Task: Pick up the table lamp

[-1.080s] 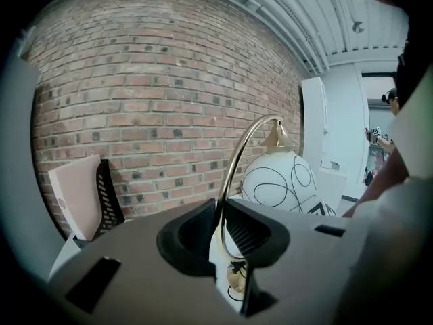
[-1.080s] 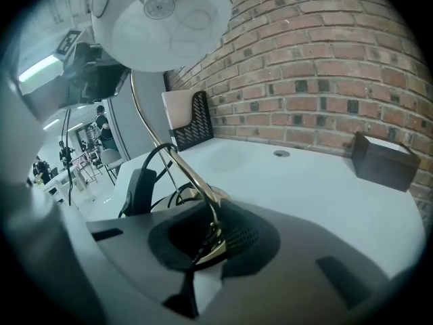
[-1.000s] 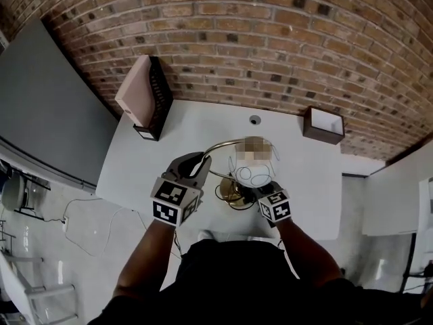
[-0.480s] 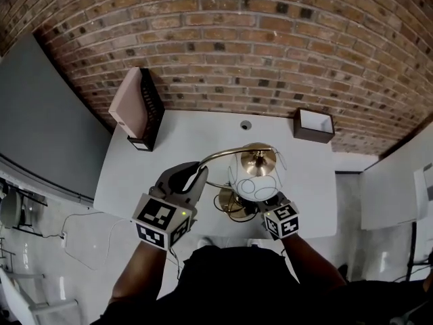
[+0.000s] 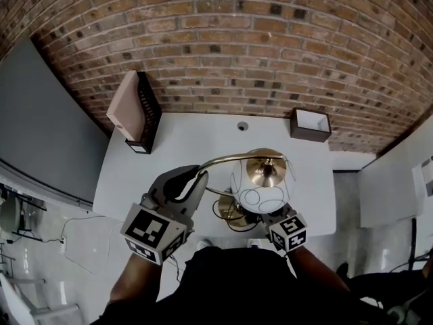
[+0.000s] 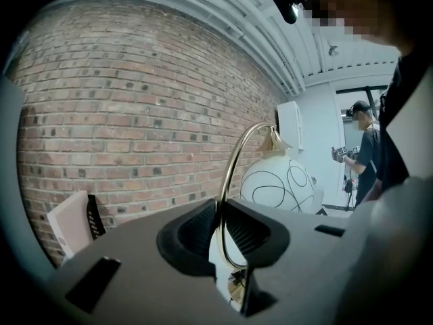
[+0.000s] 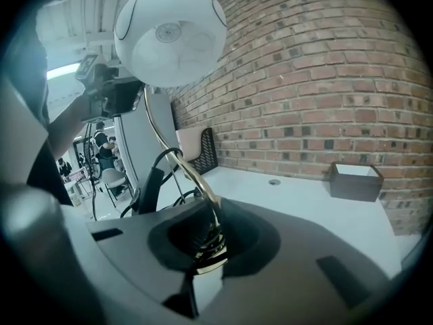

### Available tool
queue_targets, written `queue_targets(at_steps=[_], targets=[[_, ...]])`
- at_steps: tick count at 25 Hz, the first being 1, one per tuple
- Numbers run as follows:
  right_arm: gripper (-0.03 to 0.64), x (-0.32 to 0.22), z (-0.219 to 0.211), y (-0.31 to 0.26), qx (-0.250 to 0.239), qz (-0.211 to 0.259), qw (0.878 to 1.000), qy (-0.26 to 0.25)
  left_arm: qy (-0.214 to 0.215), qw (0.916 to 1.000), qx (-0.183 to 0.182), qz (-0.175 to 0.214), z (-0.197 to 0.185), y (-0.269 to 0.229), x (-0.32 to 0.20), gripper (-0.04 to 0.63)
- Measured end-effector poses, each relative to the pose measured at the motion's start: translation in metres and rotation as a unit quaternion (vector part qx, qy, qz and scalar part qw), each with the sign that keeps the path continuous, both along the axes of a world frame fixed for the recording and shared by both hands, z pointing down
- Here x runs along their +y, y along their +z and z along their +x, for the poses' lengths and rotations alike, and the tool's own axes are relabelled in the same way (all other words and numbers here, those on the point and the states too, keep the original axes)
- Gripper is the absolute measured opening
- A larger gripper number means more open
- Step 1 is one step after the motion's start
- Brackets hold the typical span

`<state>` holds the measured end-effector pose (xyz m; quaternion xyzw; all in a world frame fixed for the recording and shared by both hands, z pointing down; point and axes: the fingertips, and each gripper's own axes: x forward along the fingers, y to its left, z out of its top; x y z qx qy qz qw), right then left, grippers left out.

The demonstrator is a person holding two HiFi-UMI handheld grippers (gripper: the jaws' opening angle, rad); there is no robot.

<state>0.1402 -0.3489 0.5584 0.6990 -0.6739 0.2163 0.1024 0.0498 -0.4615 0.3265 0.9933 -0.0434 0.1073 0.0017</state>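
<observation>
We hold the table lamp (image 5: 260, 181) in both tools above the near part of the white table (image 5: 169, 154). The left gripper (image 5: 197, 175) has its jaws drawn narrow and pinched on the thin brass arm (image 6: 233, 175), and in its own view that arm rises out of the jaws roughly upright, then bends over to the right. The right gripper (image 5: 259, 210) is also nearly closed, clamped on the lamp's lower brass stem, where a black cord (image 7: 160, 162) loops beside it. So the lamp's long axis stands close to vertical. Its arc runs from our left to our right, and the white globe shade (image 5: 262, 185) hangs from the arc's end with its opening down. The brass base (image 5: 230, 210) shows just under the shade. A dark box (image 5: 310, 124) sits by the brick wall (image 5: 223, 46)
</observation>
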Motion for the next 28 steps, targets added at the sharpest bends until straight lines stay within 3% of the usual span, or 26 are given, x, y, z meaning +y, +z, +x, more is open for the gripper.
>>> queue_targets(at_steps=[28], targets=[[0.052,0.007,-0.008,-0.010,-0.019,0.020,1.000,0.007,0.006,1.0000,0.003,-0.005,-0.004,-0.013,0.008,0.050]])
